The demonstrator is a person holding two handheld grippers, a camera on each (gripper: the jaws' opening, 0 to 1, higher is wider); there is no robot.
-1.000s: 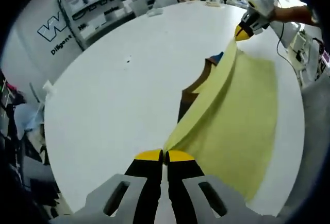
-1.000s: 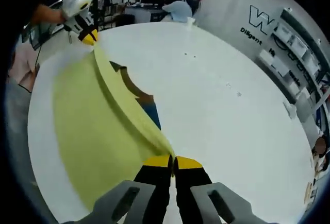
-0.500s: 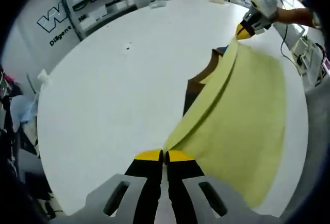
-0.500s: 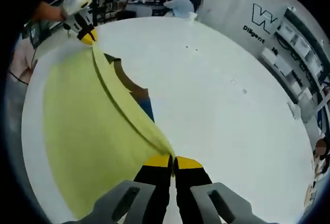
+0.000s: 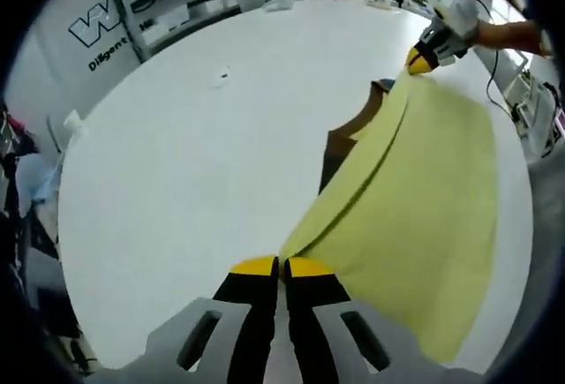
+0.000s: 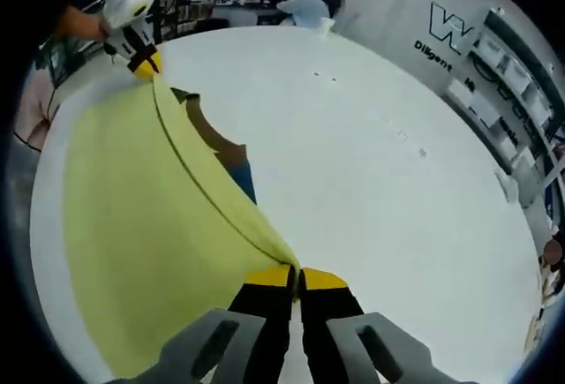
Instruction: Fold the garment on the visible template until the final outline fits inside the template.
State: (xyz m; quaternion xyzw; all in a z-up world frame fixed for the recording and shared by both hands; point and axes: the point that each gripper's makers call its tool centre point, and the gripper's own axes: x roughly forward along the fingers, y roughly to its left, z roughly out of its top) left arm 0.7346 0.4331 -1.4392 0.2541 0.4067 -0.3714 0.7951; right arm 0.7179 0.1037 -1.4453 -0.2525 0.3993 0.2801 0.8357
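Observation:
A pale yellow garment (image 5: 415, 199) hangs stretched between my two grippers above the white round table (image 5: 194, 154). My left gripper (image 5: 282, 267) is shut on one corner of its upper edge. In the left gripper view the right gripper (image 5: 421, 59) pinches the far corner. In the right gripper view my right gripper (image 6: 296, 276) is shut on the yellow garment (image 6: 141, 216), and the left gripper (image 6: 144, 66) holds the far end. A brown template (image 5: 340, 141) with a blue patch lies on the table beyond the cloth; in the right gripper view the template (image 6: 216, 146) is partly hidden.
Shelving with white bins (image 5: 168, 9) stands beyond the table under wall lettering (image 6: 446, 44). A person (image 6: 305, 4) sits at the far side. A hand (image 5: 508, 35) holds the right gripper. Small dark specks (image 5: 221, 75) dot the table.
Both grippers stay shut on the garment. The cloth has spread wider and lower over the table, and the views have shifted slightly with the hands.

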